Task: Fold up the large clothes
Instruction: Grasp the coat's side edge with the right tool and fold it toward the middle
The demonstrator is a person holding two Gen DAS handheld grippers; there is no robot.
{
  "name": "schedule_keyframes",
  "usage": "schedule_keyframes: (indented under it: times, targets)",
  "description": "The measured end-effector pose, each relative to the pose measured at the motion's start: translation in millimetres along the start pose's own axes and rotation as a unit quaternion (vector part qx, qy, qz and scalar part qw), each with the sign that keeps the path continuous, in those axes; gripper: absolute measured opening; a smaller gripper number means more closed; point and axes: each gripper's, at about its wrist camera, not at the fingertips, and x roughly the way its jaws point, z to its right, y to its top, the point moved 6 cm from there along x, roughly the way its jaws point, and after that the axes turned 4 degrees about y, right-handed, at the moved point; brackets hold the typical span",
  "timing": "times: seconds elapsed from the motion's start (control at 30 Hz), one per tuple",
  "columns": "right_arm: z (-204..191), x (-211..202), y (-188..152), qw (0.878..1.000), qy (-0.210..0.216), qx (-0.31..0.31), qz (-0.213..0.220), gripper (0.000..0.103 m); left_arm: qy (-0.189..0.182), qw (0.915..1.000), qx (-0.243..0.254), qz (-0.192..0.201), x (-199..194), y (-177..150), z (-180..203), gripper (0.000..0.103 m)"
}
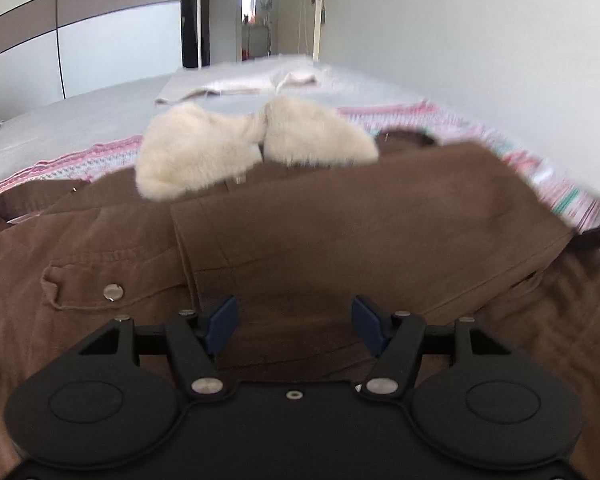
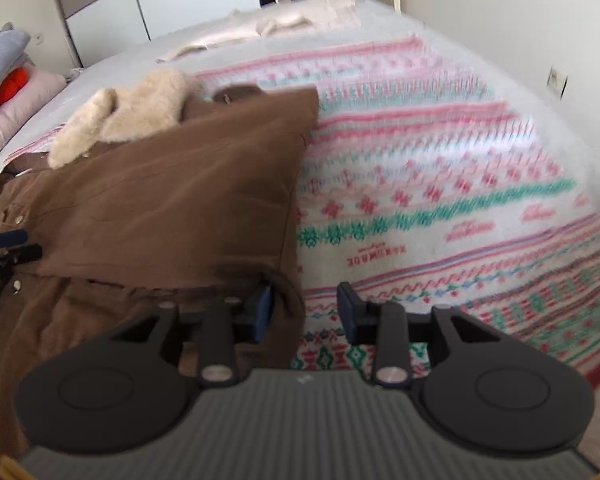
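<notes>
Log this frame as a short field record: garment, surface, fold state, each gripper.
garment: brown coat with cream fur collar
surface: patterned blanket on a bed
fold state: one side panel lies folded over the coat's front; snap pocket still exposed
left gripper: open, above the folded panel, nothing between its fingers
right gripper: open at the coat's edge; cloth by one finger, not clamped

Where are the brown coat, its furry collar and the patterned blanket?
brown coat (image 1: pixel 340 216), left wrist view, folded-over panel.
furry collar (image 1: pixel 188 152), left wrist view, left lobe.
patterned blanket (image 2: pixel 440 184), right wrist view, bare middle.
</notes>
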Motion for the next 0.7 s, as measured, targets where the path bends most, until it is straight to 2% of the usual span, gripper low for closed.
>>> schedule_keyframes:
  times: [0.07, 0.13, 0.2, 0.27, 0.3, 0.33, 0.43, 0.47, 0.57, 0.63, 0.7]
  targets:
    - [-8.2, -15.1, 4.9, 0.999, 0.000, -0.004, 0.031, 0.034, -0.007, 0.9995, -0.020, 0.024, -9.9, 3.3, -5.3, 0.063]
    - [-16.6, -23.3, 11.1, 0.998, 0.025, 0.012, 0.061, 0.034, -0.010, 0.9986, -0.035, 0.037, -13.8, 4.7, -7.0, 0.063]
    - [-27.9, -23.2, 17.2, 0.995, 0.048, 0.019, 0.083, 0.034, -0.005, 0.9988, -0.036, 0.033, -9.5, 2.1, -7.5, 0.063]
    - [-39.8, -13.9, 17.7, 0.994, 0.053, 0.005, 0.091, 0.031, 0.010, 0.9996, -0.024, 0.006, 2.8, -6.1, -8.6, 0.063]
    - [-43.9, -6.6, 16.7, 0.995, 0.052, 0.001, 0.089, 0.031, 0.019, 0.9996, -0.019, -0.006, 11.2, -12.4, -10.5, 0.066]
    - [-46.2, 1.9, 15.3, 0.995, 0.049, -0.001, 0.082, 0.031, 0.014, 0.9995, -0.028, 0.003, 14.1, -16.9, -12.4, 0.066]
    - [-41.5, 27.4, 5.0, 0.999, 0.025, -0.001, 0.046, 0.017, 0.000, 0.9988, -0.046, 0.014, 14.0, -19.6, -16.6, 0.067]
    - [-37.5, 34.7, -1.6, 0.999, 0.022, -0.007, 0.035, 0.015, -0.003, 0.9987, -0.049, 0.016, 13.8, -20.3, -17.2, 0.068]
    - [-31.2, 37.7, -2.8, 0.999, 0.029, 0.016, 0.019, 0.014, -0.007, 0.9983, -0.054, 0.019, 13.5, -20.2, -17.7, 0.068]
    - [-38.0, 35.2, 0.7, 1.000, 0.006, 0.018, 0.015, 0.014, -0.009, 0.9982, -0.055, 0.020, 13.0, -19.7, -18.0, 0.067]
    - [-50.7, 28.9, 3.8, 1.000, -0.020, -0.006, 0.015, 0.022, -0.014, 0.9978, -0.062, 0.017, 9.1, -16.4, -20.2, 0.069]
